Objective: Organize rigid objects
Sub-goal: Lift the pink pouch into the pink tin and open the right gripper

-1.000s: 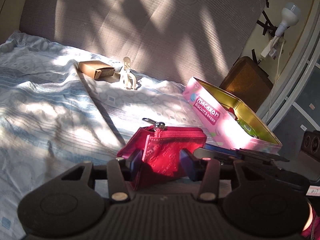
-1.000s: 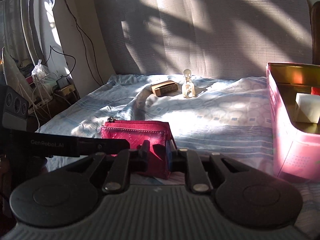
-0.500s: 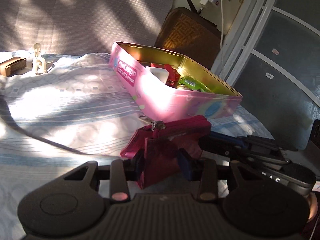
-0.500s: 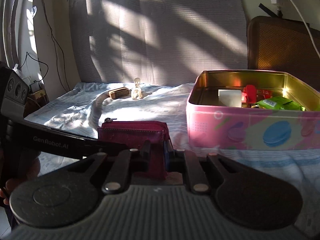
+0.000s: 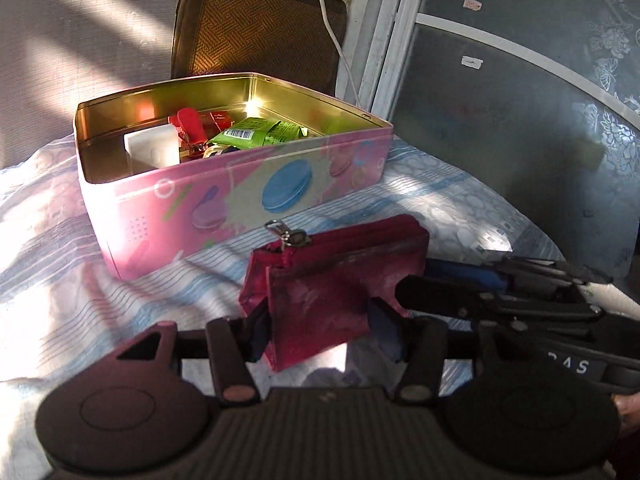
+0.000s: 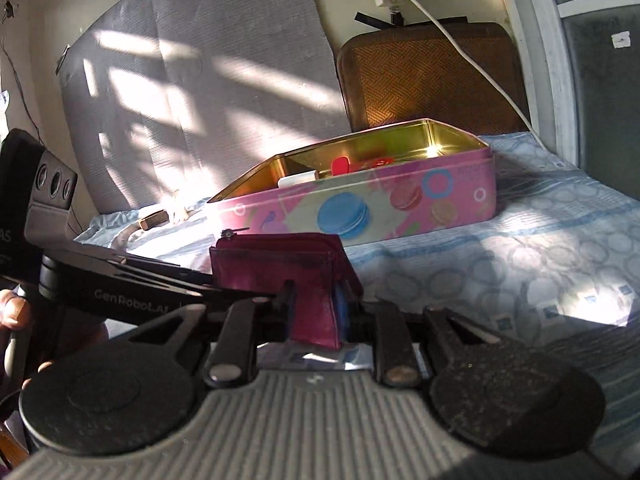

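A red zip wallet [image 5: 332, 280] hangs just above the blue-patterned bed sheet [image 5: 60, 300], in front of the open pink macaron tin [image 5: 240, 200]. My left gripper [image 5: 320, 328] has its jaws opening, with the wallet's near end between its pads, which still touch both sides. The right gripper's fingers [image 5: 440, 300] reach in from the right onto the wallet's other end. In the right wrist view the wallet [image 6: 280, 268] sits snug in my right gripper [image 6: 316, 308], whose jaws are opening too. The tin [image 6: 400, 208] holds a white block [image 5: 152, 148], a red clip [image 5: 192, 128] and a green packet [image 5: 260, 132].
A brown woven cushion [image 5: 260, 28] leans behind the tin, with a white cable [image 5: 332, 32] hanging over it. A window frame [image 5: 392, 40] and dark glass stand at the right. A small brown box [image 6: 154, 218] and a pale figurine [image 6: 178, 210] lie by the grey headboard [image 6: 200, 80].
Both grippers carried the wallet rightward across the bed, from near the box and figurine to just in front of the tin. The left jaws stand wider apart than before.
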The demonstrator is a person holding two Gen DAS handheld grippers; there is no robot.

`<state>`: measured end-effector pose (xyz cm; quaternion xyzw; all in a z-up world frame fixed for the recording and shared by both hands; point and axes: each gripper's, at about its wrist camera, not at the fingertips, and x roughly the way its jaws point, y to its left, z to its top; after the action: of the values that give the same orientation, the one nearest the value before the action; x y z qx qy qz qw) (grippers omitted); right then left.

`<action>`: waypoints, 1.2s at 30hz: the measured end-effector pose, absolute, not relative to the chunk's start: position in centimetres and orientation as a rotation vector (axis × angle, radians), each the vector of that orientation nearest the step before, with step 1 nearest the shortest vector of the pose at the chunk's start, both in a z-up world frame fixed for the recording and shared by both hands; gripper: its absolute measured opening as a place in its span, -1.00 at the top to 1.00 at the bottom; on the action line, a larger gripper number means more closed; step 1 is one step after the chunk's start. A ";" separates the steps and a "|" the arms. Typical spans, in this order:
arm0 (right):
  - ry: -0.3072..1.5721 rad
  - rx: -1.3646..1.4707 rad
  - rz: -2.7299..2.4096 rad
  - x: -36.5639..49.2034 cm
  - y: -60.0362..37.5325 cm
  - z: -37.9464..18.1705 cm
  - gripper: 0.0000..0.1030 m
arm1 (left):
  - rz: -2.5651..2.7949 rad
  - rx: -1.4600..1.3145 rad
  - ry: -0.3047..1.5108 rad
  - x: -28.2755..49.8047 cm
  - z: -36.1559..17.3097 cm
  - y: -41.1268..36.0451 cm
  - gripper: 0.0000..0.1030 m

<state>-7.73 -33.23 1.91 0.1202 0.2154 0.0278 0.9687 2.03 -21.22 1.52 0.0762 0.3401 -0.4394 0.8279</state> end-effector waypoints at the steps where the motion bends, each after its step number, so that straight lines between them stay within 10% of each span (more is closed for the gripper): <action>1: 0.441 0.235 0.066 -7.4 -33.3 1.7 0.45 | -0.924 0.166 0.719 2.0 1.6 -21.2 0.09; 25: 0.223 0.055 -0.054 3.3 -34.5 6.8 0.61 | -0.803 0.040 0.470 12.7 9.3 -24.4 0.07; 28: 0.268 0.037 -0.197 6.2 -34.8 6.1 0.49 | -0.674 0.070 0.489 14.8 8.5 -25.4 -0.34; 36: 0.303 0.197 -0.303 4.6 -35.4 5.0 0.29 | -0.620 0.007 0.460 13.6 8.3 -21.1 -0.54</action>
<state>4.61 -35.43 5.00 0.0977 0.1501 -0.1503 0.9723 13.57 -21.09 8.27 0.0033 0.2242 -0.3024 0.9264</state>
